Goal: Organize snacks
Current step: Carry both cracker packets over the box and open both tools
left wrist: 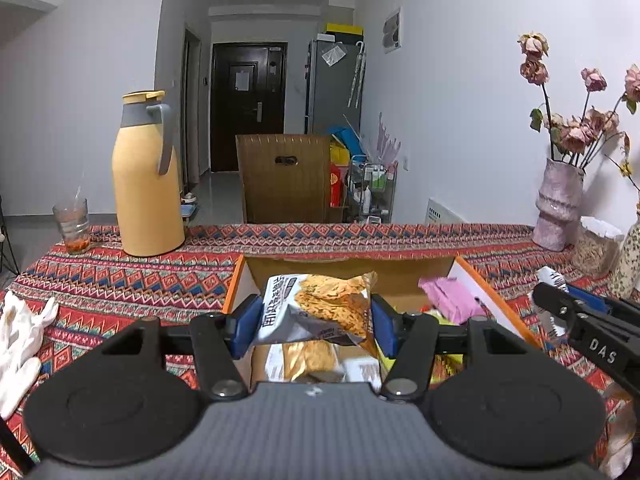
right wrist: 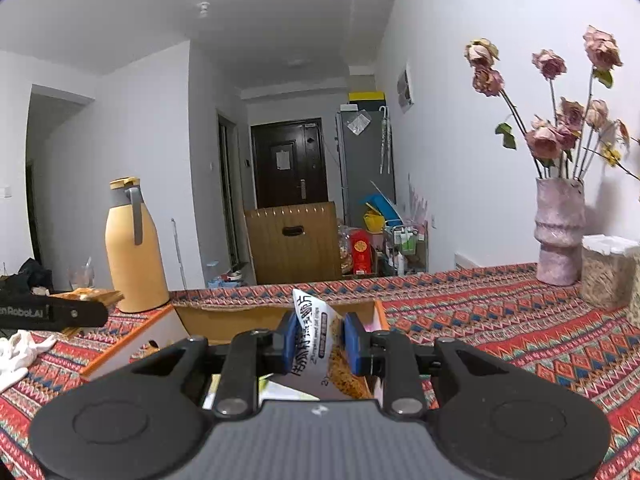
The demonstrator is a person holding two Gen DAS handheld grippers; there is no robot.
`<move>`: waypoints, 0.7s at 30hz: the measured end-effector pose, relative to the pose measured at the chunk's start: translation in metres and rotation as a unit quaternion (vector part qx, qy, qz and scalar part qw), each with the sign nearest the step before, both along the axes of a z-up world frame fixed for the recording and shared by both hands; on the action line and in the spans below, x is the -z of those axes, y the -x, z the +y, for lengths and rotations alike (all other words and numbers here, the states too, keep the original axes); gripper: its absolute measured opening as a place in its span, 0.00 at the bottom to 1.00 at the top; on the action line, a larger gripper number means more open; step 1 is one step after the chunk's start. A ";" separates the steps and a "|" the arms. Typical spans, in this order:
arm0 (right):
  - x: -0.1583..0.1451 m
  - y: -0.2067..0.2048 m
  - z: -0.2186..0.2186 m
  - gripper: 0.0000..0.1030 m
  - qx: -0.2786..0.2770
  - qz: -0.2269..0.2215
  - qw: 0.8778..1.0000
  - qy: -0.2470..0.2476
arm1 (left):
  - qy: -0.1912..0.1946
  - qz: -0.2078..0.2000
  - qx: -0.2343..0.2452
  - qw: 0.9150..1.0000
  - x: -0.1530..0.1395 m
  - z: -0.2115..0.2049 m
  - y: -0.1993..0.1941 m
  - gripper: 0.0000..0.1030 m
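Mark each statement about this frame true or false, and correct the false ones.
1. The left gripper is clamped on a snack packet. True.
2. The right gripper is empty. False: its pads pinch another snack packet.
3. The cardboard box already holds snacks. True.
4. The yellow thermos lies on its side. False: it stands upright on the patterned tablecloth.
5. The pink vase holds flowers. True.

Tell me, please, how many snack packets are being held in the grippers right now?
2. One oat-crisp packet sits clamped in the left gripper above the cardboard box; another is pinched in the right gripper. More packets lie in the box, partly hidden.
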State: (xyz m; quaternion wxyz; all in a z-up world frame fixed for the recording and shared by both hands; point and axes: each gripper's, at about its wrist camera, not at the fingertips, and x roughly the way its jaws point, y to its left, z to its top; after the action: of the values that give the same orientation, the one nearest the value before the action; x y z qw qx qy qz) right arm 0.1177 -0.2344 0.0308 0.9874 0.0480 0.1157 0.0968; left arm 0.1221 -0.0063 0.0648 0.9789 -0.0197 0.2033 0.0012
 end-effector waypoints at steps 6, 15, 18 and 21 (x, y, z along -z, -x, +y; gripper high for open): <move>-0.010 -0.027 0.010 0.24 -0.005 -0.002 1.000 -0.003 | 0.003 -0.006 -0.006 1.000 -0.008 -0.005 -0.023 0.57; -0.012 -0.071 0.026 0.24 -0.012 0.004 1.000 -0.011 | 0.022 -0.001 -0.034 0.999 -0.006 -0.002 -0.067 0.57; -0.007 -0.086 0.026 0.24 -0.011 0.007 1.000 -0.017 | 0.027 0.000 -0.041 0.999 0.005 0.004 -0.073 0.57; 0.002 -0.091 0.024 0.24 -0.013 0.014 0.999 -0.026 | 0.032 0.007 -0.045 0.998 0.016 0.009 -0.081 0.57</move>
State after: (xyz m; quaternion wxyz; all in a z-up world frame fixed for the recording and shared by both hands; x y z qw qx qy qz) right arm 0.2083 -0.2102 0.0288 0.9827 0.0733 0.1280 0.1118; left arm 0.2030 0.0028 0.0485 0.9754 -0.0598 0.2085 0.0387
